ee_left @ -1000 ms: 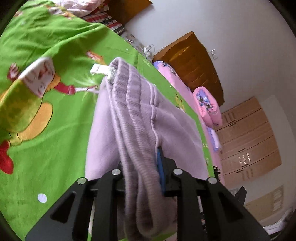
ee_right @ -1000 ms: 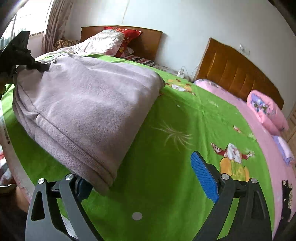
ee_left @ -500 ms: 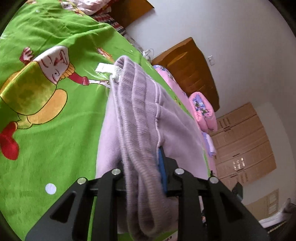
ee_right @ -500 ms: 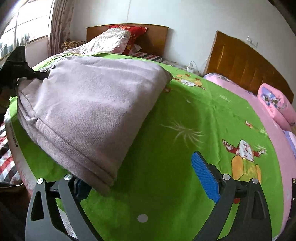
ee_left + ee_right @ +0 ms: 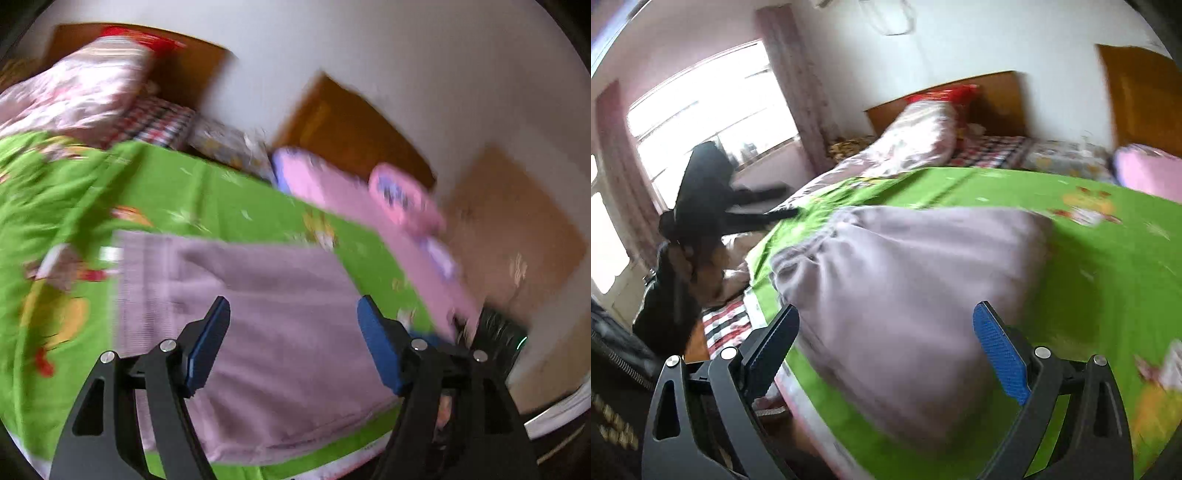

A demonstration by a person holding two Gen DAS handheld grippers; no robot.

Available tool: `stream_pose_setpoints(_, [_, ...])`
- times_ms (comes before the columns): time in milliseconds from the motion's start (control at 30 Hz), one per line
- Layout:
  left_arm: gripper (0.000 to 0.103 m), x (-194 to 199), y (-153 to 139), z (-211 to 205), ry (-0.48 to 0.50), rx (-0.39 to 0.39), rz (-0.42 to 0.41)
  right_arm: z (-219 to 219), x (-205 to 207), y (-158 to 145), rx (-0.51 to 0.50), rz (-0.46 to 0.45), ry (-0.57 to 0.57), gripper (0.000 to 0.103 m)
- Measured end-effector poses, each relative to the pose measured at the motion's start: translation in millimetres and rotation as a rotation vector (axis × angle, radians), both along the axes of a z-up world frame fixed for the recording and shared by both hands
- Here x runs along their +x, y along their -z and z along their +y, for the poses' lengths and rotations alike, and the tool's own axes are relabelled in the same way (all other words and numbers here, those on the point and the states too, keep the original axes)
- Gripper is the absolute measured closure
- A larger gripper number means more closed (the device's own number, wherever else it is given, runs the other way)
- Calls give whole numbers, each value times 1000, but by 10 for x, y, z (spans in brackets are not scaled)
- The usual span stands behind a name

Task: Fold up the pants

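The lilac pants [image 5: 266, 325] lie folded flat on the green cartoon bedspread [image 5: 207, 199], ribbed waistband to the left in the left wrist view. My left gripper [image 5: 293, 317] is open and empty just above them. In the right wrist view the pants [image 5: 908, 280] form a folded bundle near the bed's edge. My right gripper [image 5: 886, 325] is open and empty, hovering over the bundle's near end. The left gripper [image 5: 713, 206] shows there as a dark shape at the left. Both views are motion-blurred.
A floral quilt and red pillow [image 5: 923, 125] lie at the wooden headboard [image 5: 993, 96]. A second bed with pink bedding [image 5: 369, 206] stands to the right. A window with curtains [image 5: 713, 122] is at the left. The bed's edge [image 5: 764, 317] drops to the floor.
My left gripper has let go of the waistband, opened and pulled back. The pants have dropped flat onto the bed. My right gripper has drawn back and swung towards the pants, still open.
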State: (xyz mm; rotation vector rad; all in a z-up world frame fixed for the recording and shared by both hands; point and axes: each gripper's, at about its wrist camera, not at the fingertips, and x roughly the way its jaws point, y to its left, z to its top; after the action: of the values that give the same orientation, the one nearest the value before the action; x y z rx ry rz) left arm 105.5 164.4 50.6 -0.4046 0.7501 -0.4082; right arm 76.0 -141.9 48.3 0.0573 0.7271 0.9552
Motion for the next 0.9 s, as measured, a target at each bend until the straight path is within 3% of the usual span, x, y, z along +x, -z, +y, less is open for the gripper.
stream_pose_setpoints(33, [32,94,163,-123,-9,81,51,141,10,45,-17,-1,-28,12])
stream_pose_setpoints(100, [32,137,466,-97,-41,115,125,313,23,188,-96,28,-52,12])
stream_pose_setpoints(133, [39,131,565,-43,-47,90,134,334,22,276,-125,44,-60,12])
stream_pose_setpoints(200, [55,3,681,204,-51,-46,91,289,-38,424,-144,34,-77,12])
stream_pose_setpoints(300, [87,28,781,430,-96,-98,131,277,-52,435,-136,29,-82,12])
stream_pose_setpoints(467, [90,32,743,450,-105,-62,137,277,-62,435,-150,24,-93,11])
stream_pose_setpoints(533, [77,33,670,368,-99,-26,129,268,-40,422,-145,27,-97,11])
stream_pose_setpoints(600, [34,-23,608,283,-63,-40,107,259,-48,414,-141,27,-100,11])
stream_pose_setpoints(667, [16,10,544,123,-46,-12,88,240,-60,412,-141,31,-100,11])
stream_pose_setpoints(767, [8,60,541,-80,-52,116,85,275,-65,385,-163,23,-97,11])
stream_pose_setpoints(900, [3,83,534,-202,-52,189,87,310,-63,265,-181,13,-62,11])
